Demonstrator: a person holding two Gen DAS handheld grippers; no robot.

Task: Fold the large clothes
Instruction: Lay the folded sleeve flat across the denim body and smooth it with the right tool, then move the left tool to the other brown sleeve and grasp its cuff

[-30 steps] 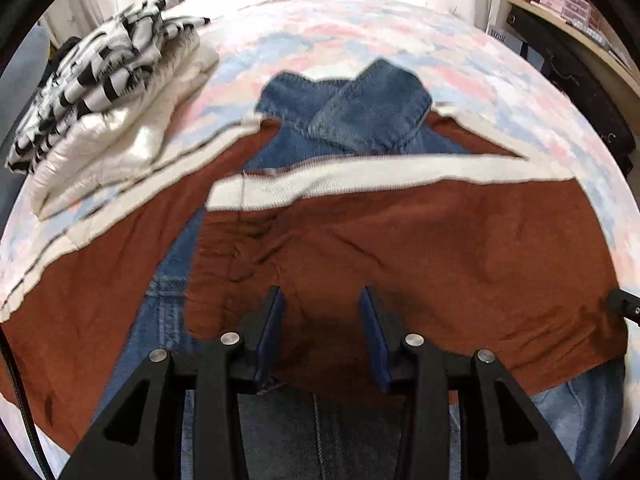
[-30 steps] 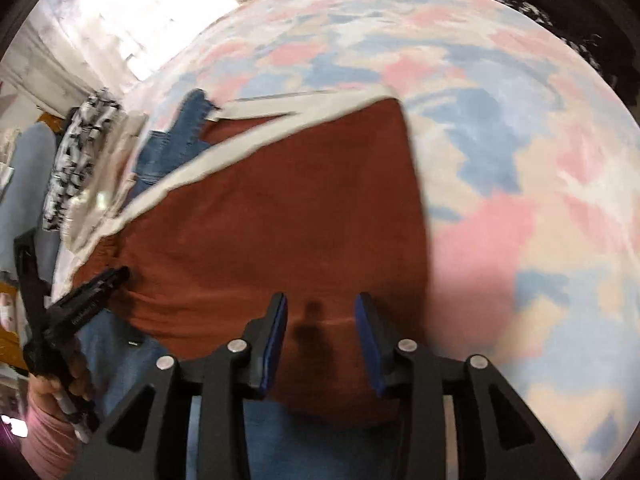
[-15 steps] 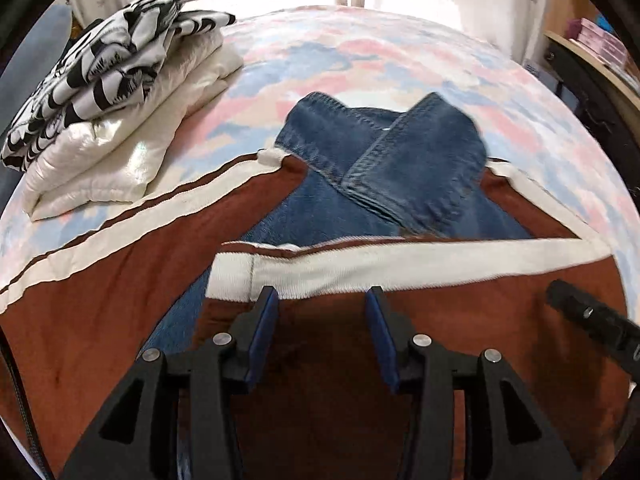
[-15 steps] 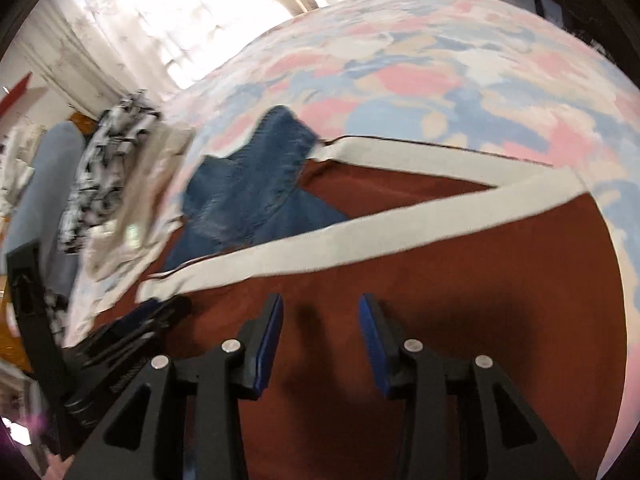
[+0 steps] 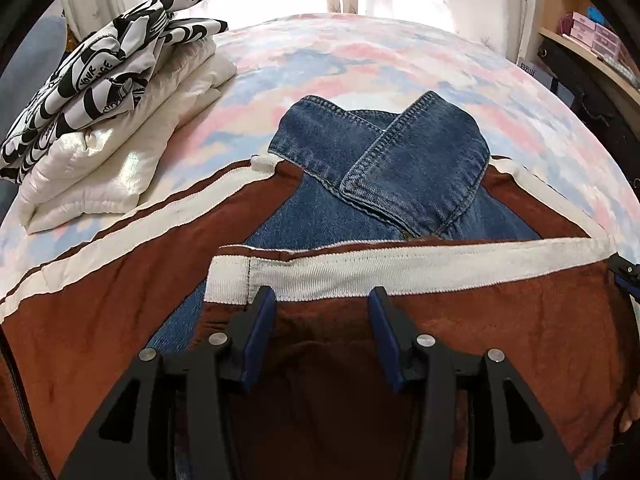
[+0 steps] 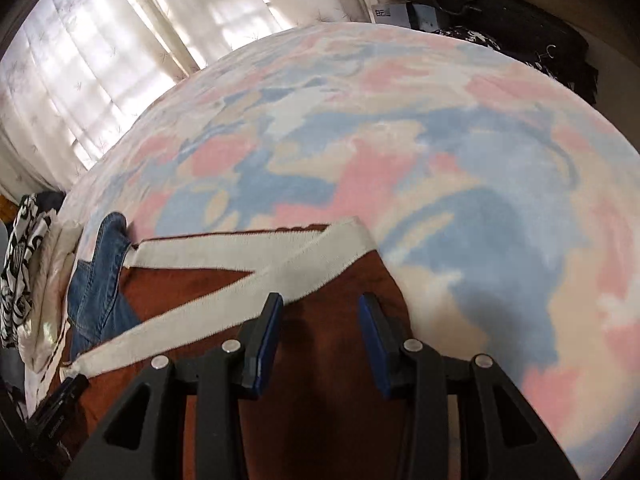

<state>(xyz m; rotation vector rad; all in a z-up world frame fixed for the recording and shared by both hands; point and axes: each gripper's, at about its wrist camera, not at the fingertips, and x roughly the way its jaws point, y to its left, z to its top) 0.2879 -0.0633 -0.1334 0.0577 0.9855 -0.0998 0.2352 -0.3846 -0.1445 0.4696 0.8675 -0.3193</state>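
Two folded garments clear in left view, bedspread right

A big jacket lies flat on the bed. It is rust brown on the outside and blue jeans cloth on the inside. Its near part is folded up over the middle, so the cream band along its edge runs straight across from left to right. Past that band the blue collar shows at the far end, with one flap crossed over the other. Another cream band runs slanting along the left side.
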